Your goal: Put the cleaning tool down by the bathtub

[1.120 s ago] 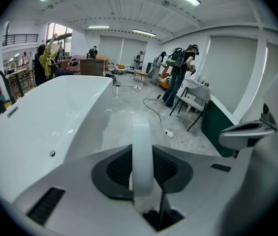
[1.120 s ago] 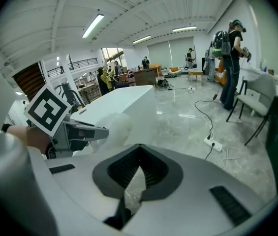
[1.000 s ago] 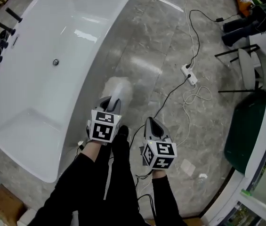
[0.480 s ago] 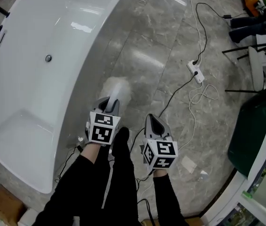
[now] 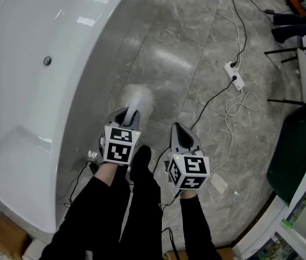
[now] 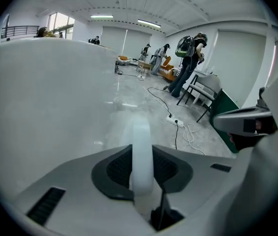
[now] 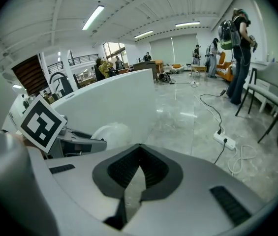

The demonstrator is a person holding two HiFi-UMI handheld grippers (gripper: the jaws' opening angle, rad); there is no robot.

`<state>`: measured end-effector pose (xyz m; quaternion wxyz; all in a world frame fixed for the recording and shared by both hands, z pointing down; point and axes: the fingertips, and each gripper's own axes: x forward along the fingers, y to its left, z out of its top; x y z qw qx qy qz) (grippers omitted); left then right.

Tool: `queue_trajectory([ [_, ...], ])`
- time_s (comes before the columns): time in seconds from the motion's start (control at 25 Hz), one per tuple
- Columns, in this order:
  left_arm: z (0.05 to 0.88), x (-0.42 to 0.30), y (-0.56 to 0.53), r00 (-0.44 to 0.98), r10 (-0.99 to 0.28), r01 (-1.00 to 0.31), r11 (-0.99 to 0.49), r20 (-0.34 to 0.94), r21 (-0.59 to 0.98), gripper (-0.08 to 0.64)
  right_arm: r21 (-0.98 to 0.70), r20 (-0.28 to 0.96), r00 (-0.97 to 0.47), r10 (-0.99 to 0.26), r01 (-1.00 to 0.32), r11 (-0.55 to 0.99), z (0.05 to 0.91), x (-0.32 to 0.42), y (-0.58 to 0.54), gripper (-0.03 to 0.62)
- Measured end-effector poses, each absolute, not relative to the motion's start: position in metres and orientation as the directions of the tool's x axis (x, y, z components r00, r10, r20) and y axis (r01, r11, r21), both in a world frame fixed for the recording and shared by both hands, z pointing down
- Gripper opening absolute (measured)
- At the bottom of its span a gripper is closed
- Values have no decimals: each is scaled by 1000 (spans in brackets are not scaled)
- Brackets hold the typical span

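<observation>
The cleaning tool is a white stick with a fluffy white head (image 5: 137, 97). Its handle (image 6: 141, 154) runs between the jaws of my left gripper (image 5: 127, 118), which is shut on it. The head hangs low over the grey floor, right beside the outer wall of the white bathtub (image 5: 33, 75). In the left gripper view the bathtub wall (image 6: 40, 92) fills the left side. My right gripper (image 5: 178, 129) hovers to the right of the left one, its jaws shut with the tips touching and nothing held (image 7: 139, 145). From the right gripper view, the fluffy head (image 7: 110, 131) shows beside the left gripper (image 7: 75, 142).
A white power strip (image 5: 234, 75) and its cables (image 5: 239, 104) lie on the marble floor to the right. A dark green object (image 5: 299, 145) and chair legs (image 5: 299, 53) stand at the far right. The person's dark-sleeved arms and legs fill the bottom centre. People stand far off.
Both grippers have sunk toward the floor, the tool still in the left one. The bathtub and floor look closer, and the power strip has shifted right in the head view.
</observation>
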<state>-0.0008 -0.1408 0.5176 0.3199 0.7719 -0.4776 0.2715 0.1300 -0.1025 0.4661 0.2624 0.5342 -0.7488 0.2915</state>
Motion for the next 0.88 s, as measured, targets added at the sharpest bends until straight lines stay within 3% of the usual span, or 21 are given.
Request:
queue_trajectory([
  [0.88,640,16,-184,397,-586,-905,-376,706,198,94,-191,687,-323,-650,-944,268,589,148,-148,0],
])
